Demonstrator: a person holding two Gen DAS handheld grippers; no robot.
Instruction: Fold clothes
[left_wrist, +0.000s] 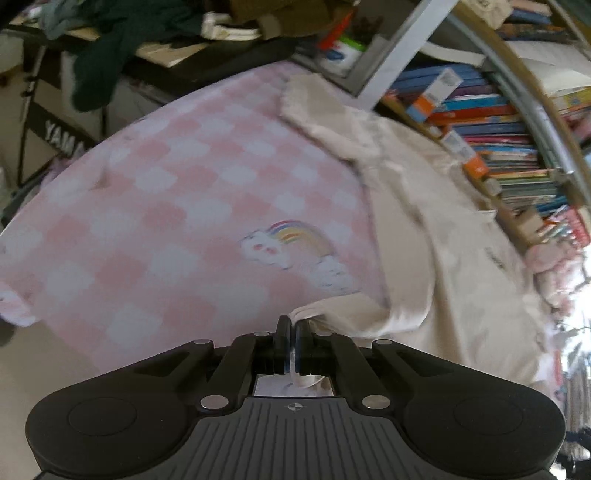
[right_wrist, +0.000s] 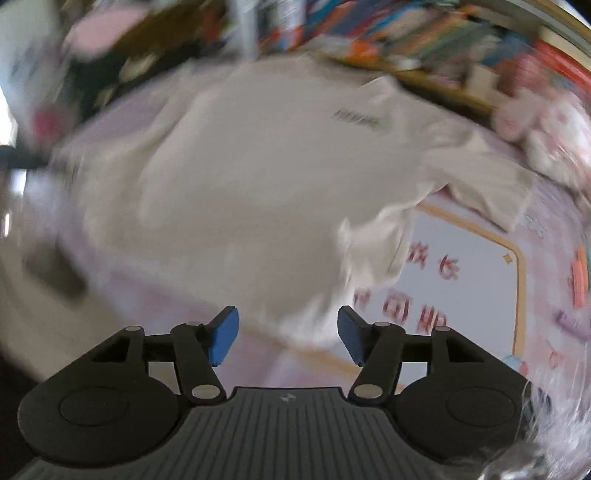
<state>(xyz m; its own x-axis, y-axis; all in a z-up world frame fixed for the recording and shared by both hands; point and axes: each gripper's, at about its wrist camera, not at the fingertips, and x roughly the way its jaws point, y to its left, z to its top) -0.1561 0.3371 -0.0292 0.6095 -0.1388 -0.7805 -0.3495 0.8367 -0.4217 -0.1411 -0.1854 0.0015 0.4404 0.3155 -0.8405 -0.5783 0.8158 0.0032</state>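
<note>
Now the left gripper (left_wrist: 293, 325) pinches a corner of the cream shirt (left_wrist: 424, 229) tight between its jaws; the right gripper (right_wrist: 288, 332) stands half open, cloth just ahead, unpressed.

Left wrist view: blanket (left_wrist: 166, 206) covers the centre and left of frame, garment (left_wrist: 424, 229) lies on it along the right side, running from upper centre down to lower right. Bookshelf (left_wrist: 498, 140) sits behind the garment at upper right; desk (left_wrist: 177, 55) with piled clothes at upper left, behind the blanket. Left gripper (left_wrist: 294, 326) at bottom centre, a garment corner between its fingers. Right wrist view: garment (right_wrist: 240, 166) fills the centre, mat (right_wrist: 472, 280) lies under it at lower right, books along the top edge. Right gripper (right_wrist: 288, 332) at bottom centre, garment hem just ahead of it.
</note>
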